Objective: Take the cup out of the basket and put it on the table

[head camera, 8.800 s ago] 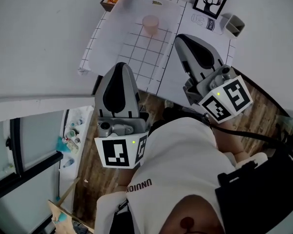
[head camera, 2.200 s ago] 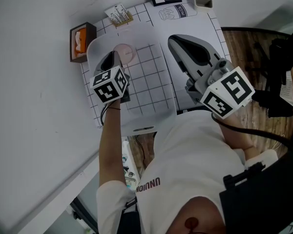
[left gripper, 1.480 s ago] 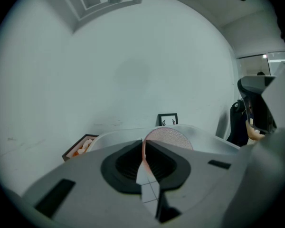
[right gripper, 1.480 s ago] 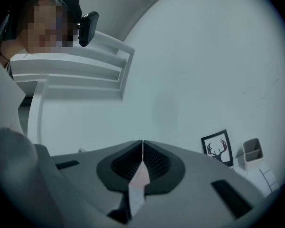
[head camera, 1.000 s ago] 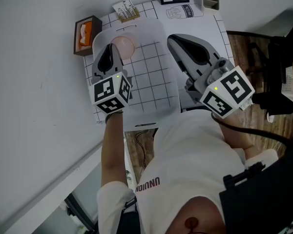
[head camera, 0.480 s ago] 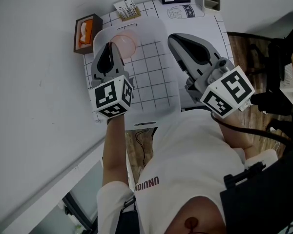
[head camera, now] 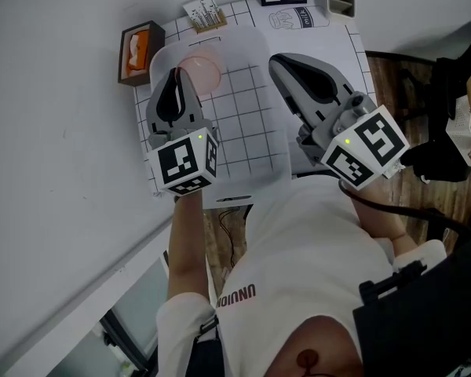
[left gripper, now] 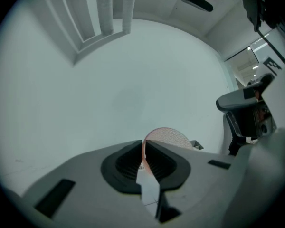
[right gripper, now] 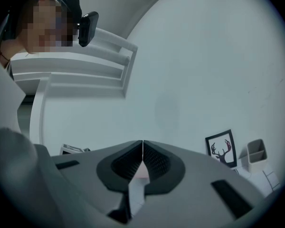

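Between the jaws of the left claw (head camera: 179, 71) (left gripper: 143, 145) sits the thin rim of the see-through pink plastic cup (head camera: 202, 74) (left gripper: 167, 136). The jaws are squeezed tight on it. The rest of the cup sticks out just past the claw's tips, a bit to their right. Under this claw lies the pale see-through plastic basket (head camera: 247, 53), and I cannot tell if the cup touches its floor. The right claw (head camera: 277, 58) (right gripper: 142, 145) hangs just beside the basket, jaws pressed together with nothing in them. Far past its tips, to the right, stands a black-framed deer picture (right gripper: 222, 148).
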`<state>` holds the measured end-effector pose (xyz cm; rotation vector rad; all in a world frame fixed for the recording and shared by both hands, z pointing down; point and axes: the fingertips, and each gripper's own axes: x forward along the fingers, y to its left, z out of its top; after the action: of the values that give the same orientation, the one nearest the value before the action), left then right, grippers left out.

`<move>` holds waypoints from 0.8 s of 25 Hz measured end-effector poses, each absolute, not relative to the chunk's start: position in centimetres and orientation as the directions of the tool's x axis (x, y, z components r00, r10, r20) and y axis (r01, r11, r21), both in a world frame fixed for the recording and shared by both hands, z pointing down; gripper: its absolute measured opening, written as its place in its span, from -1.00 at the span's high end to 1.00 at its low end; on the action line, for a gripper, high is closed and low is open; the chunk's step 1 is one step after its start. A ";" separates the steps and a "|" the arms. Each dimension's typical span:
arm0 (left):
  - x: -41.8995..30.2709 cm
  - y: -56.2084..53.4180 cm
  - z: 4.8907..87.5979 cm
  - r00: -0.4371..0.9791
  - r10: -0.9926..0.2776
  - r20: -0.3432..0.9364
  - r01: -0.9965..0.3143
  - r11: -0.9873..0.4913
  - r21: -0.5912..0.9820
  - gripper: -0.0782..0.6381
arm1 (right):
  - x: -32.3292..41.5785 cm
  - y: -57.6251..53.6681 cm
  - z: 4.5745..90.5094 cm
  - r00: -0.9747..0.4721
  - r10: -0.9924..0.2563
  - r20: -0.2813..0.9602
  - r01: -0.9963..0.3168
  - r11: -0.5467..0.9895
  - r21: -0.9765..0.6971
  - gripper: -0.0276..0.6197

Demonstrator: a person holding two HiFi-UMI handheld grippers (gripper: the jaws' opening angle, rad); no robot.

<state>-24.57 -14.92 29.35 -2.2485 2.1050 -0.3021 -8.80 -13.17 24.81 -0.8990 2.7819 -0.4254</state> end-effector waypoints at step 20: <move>-23.7 -13.8 27.8 0.060 -0.997 0.047 -0.971 -0.069 -0.231 0.69 | -9.4 -13.0 24.9 -0.811 -0.582 -0.064 -0.537 0.783 -0.313 0.86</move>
<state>-23.67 -13.82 27.80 -2.1826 2.0434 -0.2910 -9.43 -12.98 24.95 -0.8901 2.8161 -0.4236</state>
